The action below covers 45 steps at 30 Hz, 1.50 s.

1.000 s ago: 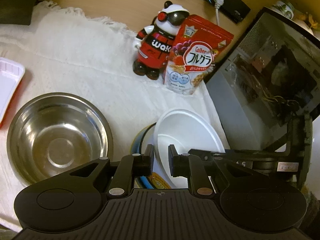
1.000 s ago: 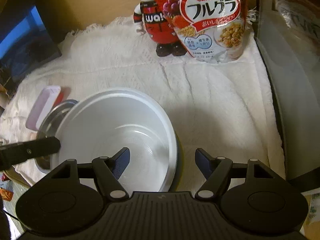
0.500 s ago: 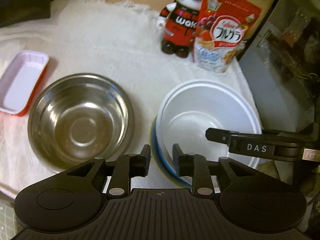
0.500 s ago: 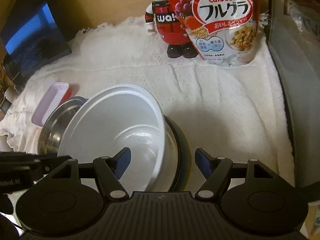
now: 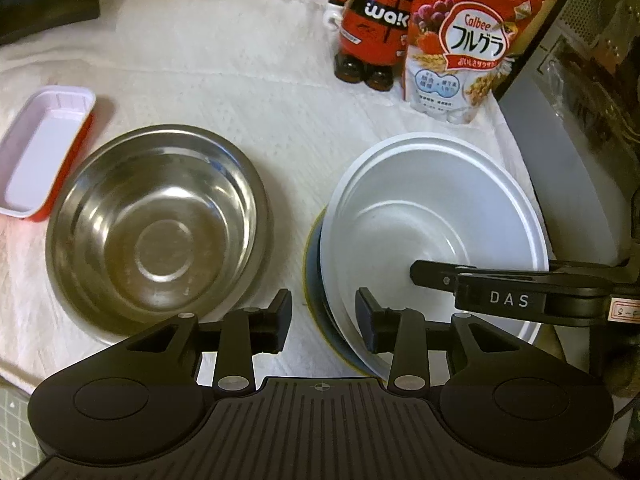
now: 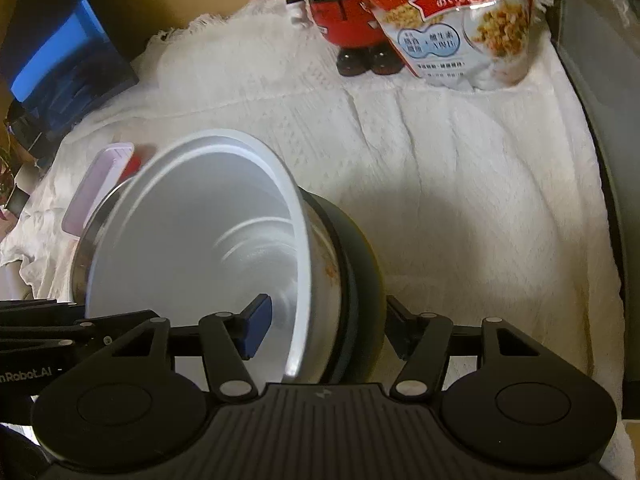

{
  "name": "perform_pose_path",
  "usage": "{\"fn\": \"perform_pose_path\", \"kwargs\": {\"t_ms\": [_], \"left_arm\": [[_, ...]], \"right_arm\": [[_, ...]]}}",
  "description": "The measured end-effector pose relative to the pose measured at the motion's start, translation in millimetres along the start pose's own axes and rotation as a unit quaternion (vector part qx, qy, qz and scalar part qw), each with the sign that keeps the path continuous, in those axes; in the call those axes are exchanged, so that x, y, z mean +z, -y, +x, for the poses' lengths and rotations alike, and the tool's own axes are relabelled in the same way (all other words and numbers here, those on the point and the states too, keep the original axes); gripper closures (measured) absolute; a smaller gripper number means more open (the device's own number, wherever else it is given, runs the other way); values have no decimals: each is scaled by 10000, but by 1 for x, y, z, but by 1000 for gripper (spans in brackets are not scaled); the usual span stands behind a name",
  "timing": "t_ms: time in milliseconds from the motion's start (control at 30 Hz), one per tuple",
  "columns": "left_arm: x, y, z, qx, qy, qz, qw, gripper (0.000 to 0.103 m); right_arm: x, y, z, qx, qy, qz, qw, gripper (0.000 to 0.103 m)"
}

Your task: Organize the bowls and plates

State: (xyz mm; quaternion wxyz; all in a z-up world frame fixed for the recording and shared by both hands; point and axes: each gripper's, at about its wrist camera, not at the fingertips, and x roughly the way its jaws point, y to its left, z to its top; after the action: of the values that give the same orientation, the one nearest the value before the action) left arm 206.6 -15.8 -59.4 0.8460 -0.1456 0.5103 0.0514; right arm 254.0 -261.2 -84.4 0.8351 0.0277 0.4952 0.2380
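A white bowl (image 5: 432, 216) sits tilted inside a dark blue-rimmed bowl (image 5: 314, 264) on the white cloth. To its left stands a steel bowl (image 5: 156, 232). My left gripper (image 5: 323, 320) straddles the near left rim of the stack. Its jaws are opening and the pads stand clear of the rim. My right gripper (image 6: 328, 330) straddles the white bowl (image 6: 192, 240) and dark bowl (image 6: 360, 272) at their near right rim. One finger (image 6: 256, 328) is inside the white bowl and the other is outside the dark one. Its jaws are closing, with a gap still showing at the inner pad.
A pink and red tray (image 5: 40, 152) lies left of the steel bowl. A robot figurine (image 5: 372, 28) and a cereal bag (image 5: 464, 40) stand at the back. A grey computer case (image 5: 580, 140) walls the right side. A blue screen (image 6: 68, 80) is at far left.
Both grippers sank toward the table. The left jaws, shut on the white bowl's rim before, have spread apart. The right jaws have narrowed around the stack, and the white bowl tips more.
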Motion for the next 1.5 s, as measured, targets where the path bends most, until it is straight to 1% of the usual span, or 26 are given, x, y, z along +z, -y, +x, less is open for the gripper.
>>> {"fn": "perform_pose_path", "kwargs": {"t_ms": [133, 200, 233, 300, 367, 433, 567, 633, 667, 767, 867, 933, 967, 1033, 1133, 1200, 1267, 1333, 1433, 1500], "left_arm": [[2, 0, 4, 26, -47, -6, 10000, 63], [4, 0, 5, -33, -90, -47, 9999, 66], [5, -1, 5, -122, -130, -93, 9998, 67], [11, -6, -1, -410, -192, -290, 9986, 67], [19, -12, -11, -580, -125, -453, 9972, 67], [25, -13, -20, -515, -52, -430, 9977, 67], [30, -9, -14, -366, -357, -231, 9984, 66], [32, -10, -6, -291, -506, -155, 9982, 57], [34, -11, -1, -287, -594, -203, 9976, 55], [38, -12, 8, -376, -713, -305, 9963, 59], [41, -12, 17, -473, -799, -365, 9950, 59], [41, -13, 22, -633, -839, -388, 9937, 59], [43, -13, 25, -764, -859, -397, 9926, 55], [45, -12, 30, -905, -870, -328, 9916, 51], [46, -10, 39, -1015, -862, -214, 9909, 49], [44, -9, 44, -1083, -889, -253, 9898, 44], [44, -6, 44, -1146, -889, -281, 9890, 35], [44, -3, 44, -1170, -916, -240, 9886, 33], [46, 1, 43, -1143, -964, -109, 9887, 33], [47, 0, 45, -1141, -989, -124, 9885, 33]], "right_arm": [[0, 3, 1, 93, -17, 18, 10000, 42], [1, 4, 2, 147, -34, 32, 9999, 42], [1, 6, 3, 177, -43, 57, 9998, 42], [3, 7, 4, 207, -49, 107, 9997, 42], [4, 7, 3, 173, -19, 125, 9998, 42], [5, 8, 2, 144, 21, 120, 9998, 42], [7, 12, 3, 134, 33, 136, 9998, 42], [9, 12, 4, 143, 28, 82, 9999, 42], [10, 12, 4, 127, 38, 60, 9999, 42], [12, 14, 4, 125, 50, 72, 9999, 42], [13, 17, 6, 153, 24, 112, 9998, 42], [13, 19, 5, 125, 30, 126, 9998, 42], [11, 21, 6, 173, 9, 162, 9997, 42], [9, 25, 5, 269, -11, 239, 9994, 42], [4, 30, 10, 675, -190, 482, 9964, 42], [1, 33, 16, 926, -312, 702, 9927, 42], [1, 35, 17, 1034, -268, 851, 9906, 42], [1, 37, 17, 1080, -253, 910, 9896, 42], [-1, 36, 19, 1336, -326, 960, 9858, 40], [-1, 33, 19, 1246, -300, 941, 9873, 40]]}}
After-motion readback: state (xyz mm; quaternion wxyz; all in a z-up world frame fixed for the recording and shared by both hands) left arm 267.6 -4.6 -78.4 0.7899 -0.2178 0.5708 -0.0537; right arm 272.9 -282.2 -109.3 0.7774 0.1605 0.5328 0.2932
